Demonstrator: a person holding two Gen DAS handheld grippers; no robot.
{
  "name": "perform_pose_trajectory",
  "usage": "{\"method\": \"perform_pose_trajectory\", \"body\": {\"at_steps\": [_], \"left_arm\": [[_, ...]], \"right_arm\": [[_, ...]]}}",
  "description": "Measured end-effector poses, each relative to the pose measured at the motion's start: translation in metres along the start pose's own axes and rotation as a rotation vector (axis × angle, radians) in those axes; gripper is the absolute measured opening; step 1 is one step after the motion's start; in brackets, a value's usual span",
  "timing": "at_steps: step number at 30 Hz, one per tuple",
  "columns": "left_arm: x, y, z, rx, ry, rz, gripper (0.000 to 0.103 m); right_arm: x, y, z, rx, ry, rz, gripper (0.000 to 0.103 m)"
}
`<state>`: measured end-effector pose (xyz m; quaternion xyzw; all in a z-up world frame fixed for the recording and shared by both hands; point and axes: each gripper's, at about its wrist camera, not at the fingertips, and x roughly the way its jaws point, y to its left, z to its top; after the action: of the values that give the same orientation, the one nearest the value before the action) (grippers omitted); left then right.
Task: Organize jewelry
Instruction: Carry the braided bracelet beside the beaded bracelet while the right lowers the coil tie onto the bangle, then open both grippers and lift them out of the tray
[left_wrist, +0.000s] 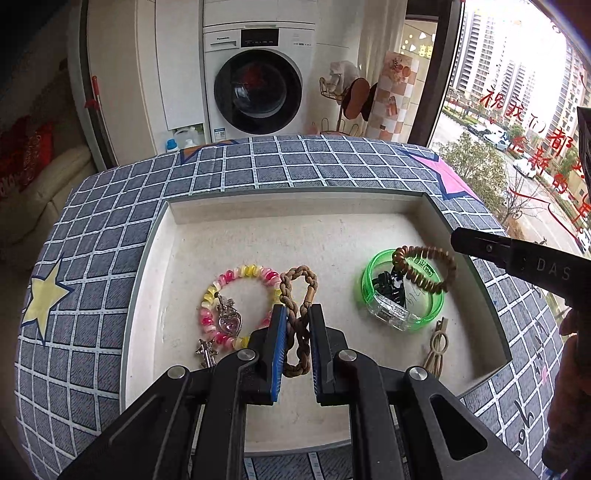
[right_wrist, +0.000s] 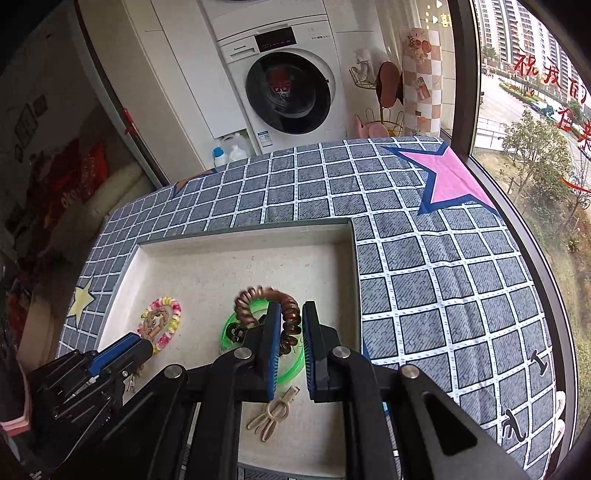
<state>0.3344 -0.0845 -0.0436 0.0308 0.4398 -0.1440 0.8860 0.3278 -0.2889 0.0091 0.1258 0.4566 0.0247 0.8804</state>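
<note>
The left gripper (left_wrist: 297, 314) straddles the braided bracelet (left_wrist: 298, 317), jaws apart; the right gripper (right_wrist: 290, 332) straddles the coil band (right_wrist: 269, 310), apparently unclamped, for separating.

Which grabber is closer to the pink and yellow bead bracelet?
Left. The left gripper sits right beside the bead bracelet, its fingers around the braided brown band. The right gripper is farther off, over the green bangle, fingers around the brown spiral coil.

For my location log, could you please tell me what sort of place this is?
Probably a home laundry balcony in a flat: a washing machine behind a cushioned window seat, and a big window overlooking apartment towers and a street.
</note>
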Motion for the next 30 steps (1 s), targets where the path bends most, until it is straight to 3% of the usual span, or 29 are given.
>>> {"method": "perform_pose_trajectory", "body": {"at_steps": [17,30], "left_arm": [[0.020,-0.013,-0.012,0.076,0.043,0.087,0.025],[0.006,-0.013,-0.010,0.075,0.008,0.105,0.026]], "right_arm": [[0.031,-0.007,-0.008,0.035,0.057,0.012,0.013],[0.007,-0.006,-0.016,0.063,0.031,0.076,0.015]]}}
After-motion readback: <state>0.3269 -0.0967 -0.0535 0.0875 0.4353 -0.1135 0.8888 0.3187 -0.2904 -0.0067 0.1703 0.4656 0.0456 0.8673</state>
